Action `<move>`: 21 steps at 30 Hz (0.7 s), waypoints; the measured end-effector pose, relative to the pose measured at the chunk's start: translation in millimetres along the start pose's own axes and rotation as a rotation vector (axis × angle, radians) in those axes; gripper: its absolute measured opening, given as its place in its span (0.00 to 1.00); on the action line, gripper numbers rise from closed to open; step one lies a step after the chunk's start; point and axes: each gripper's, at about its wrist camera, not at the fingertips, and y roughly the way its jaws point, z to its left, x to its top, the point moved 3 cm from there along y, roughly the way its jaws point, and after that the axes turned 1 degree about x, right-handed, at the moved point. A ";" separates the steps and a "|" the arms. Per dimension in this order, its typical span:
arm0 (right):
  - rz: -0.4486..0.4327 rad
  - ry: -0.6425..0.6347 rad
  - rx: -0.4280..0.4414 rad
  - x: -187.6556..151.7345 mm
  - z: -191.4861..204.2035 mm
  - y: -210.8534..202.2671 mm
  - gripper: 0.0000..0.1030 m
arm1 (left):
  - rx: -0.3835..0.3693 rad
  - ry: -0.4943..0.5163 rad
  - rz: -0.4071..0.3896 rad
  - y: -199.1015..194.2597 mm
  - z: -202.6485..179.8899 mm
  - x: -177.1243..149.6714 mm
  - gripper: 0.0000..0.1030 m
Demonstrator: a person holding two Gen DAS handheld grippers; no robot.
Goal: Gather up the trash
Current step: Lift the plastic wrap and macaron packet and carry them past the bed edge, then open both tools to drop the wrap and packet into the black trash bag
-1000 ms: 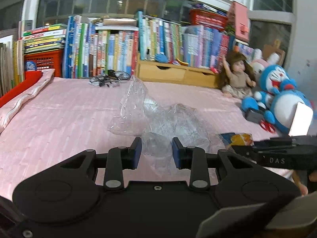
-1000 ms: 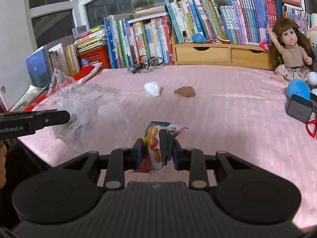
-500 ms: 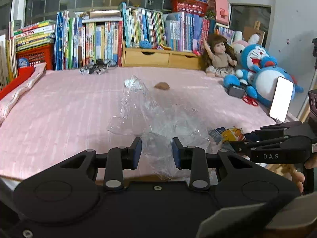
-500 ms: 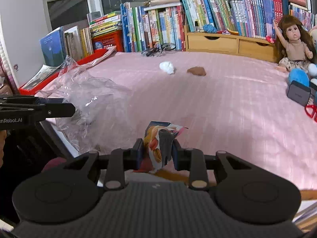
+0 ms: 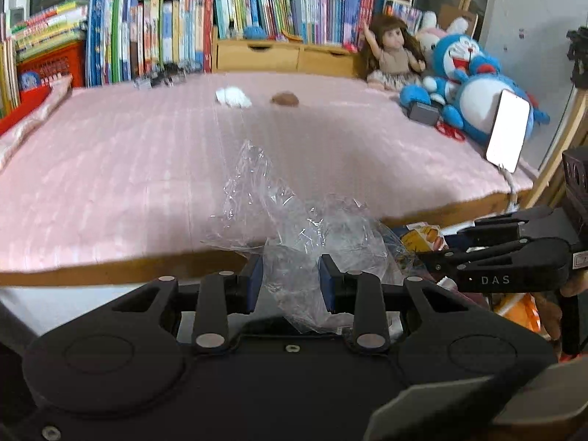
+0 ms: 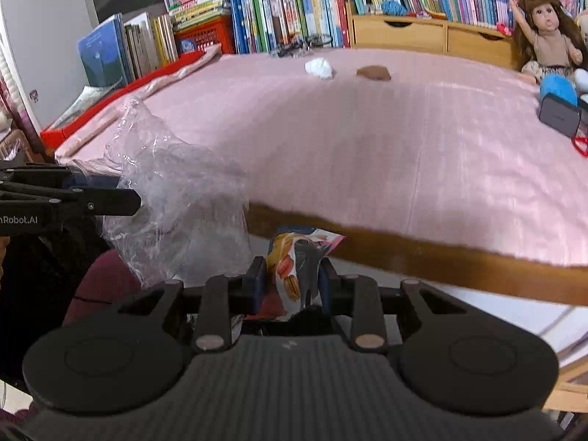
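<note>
While the left gripper [image 5: 290,279] pinches a crumpled clear plastic bag [image 5: 312,228] between its narrow-set blue pads, the thin glossy film billows up in creased, shiny folds just off the wooden front edge of the bed [image 5: 110,169]. Beside it, the right gripper [image 6: 290,279] is clamped on a crinkled printed snack wrapper [image 6: 297,264], orange and white with a dark inner face. On the ribbed pink sheet lie a wadded white tissue [image 6: 319,68] and a flattish brown scrap [image 6: 374,72], well apart from both grippers.
</note>
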 end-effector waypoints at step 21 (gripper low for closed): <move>0.160 0.043 -0.001 -56.2 3.4 48.4 0.33 | 0.071 0.116 0.231 68.6 -14.7 -51.5 0.31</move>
